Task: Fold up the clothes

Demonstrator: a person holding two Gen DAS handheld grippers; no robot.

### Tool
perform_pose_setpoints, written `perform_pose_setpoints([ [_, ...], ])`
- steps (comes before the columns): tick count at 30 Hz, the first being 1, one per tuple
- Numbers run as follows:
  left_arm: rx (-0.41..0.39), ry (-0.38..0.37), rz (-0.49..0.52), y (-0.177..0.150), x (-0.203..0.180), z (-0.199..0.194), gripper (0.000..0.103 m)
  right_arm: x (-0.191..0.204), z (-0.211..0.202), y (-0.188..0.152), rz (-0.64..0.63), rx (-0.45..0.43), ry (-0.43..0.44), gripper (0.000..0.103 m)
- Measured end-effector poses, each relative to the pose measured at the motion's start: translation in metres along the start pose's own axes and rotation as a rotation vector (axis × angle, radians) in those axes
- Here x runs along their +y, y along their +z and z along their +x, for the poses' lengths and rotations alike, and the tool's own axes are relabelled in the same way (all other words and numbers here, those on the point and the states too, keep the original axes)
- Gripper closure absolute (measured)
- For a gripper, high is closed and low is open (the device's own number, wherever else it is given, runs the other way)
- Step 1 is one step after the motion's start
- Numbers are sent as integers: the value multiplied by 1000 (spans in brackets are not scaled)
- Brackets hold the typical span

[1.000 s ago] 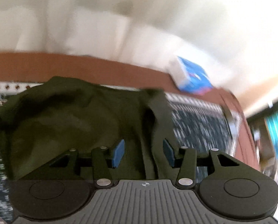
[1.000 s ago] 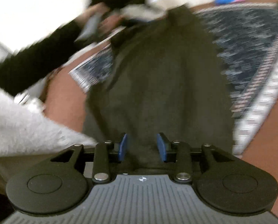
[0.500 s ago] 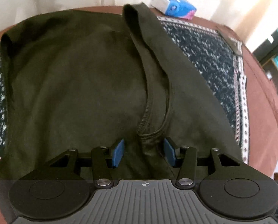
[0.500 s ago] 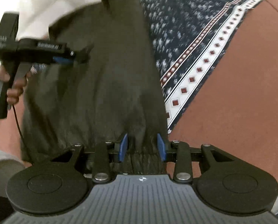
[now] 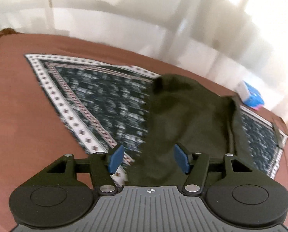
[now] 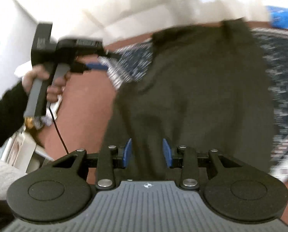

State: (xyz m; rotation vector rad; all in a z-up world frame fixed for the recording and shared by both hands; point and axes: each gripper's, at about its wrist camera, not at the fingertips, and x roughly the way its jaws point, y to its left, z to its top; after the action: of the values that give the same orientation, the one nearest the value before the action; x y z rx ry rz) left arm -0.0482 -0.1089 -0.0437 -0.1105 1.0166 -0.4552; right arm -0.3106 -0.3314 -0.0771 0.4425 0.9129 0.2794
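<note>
Half a second ago the left claw looked straight down on the dark olive garment (image 5: 190, 116) spread broad and flat, its pads narrowly set with cloth between them. Now the left claw (image 5: 146, 159) stands wide, pads well apart, and the cloth runs under and between them without being pinched; seen from the right wrist, the left claw (image 6: 97, 65) sits at 10 o'clock, off the garment's edge over the brown table (image 5: 22, 119), held by a hand (image 6: 45, 83). Judgement: the left side has let go and is pulling clear. The garment now lies as a narrower band than before, running from 6 o'clock up toward 1 o'clock in the left view, across the patterned cloth (image 5: 105, 104), with a blue packet (image 5: 252, 96) beyond it at 2 o'clock. The right claw (image 6: 147, 152) is set at a moderate gap with the garment (image 6: 201, 89) passing between the pads; motion blur is heavy, so whether the pads actually grip the fabric cannot be told. Reading for the task: a lengthwise fold appears laid down, and the garment rests on the table partly folded rather than fully spread.
</note>
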Motion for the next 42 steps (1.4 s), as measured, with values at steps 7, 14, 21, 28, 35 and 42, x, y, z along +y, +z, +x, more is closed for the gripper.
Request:
perform_pose_setpoints([
  [7,12,-67,81,47,8,41,31,54,62,-8,-37,70,-12,63],
  [14,114,-189,263,81,17,105,31,115,99,-10,-31,73,-200,53],
  [21,175,-269,317,95,10,144,29,148,137,-11,-29,119,-433,49],
  [28,150,-212,248,113,0,179,28,154,148,-15,-21,132,-530,50],
  [35,193,-205,263,122,-6,203,93,148,158,-19,44,135,-583,56],
  [42,215,-232,219,135,-9,197,103,133,136,-15,179,79,-504,100],
])
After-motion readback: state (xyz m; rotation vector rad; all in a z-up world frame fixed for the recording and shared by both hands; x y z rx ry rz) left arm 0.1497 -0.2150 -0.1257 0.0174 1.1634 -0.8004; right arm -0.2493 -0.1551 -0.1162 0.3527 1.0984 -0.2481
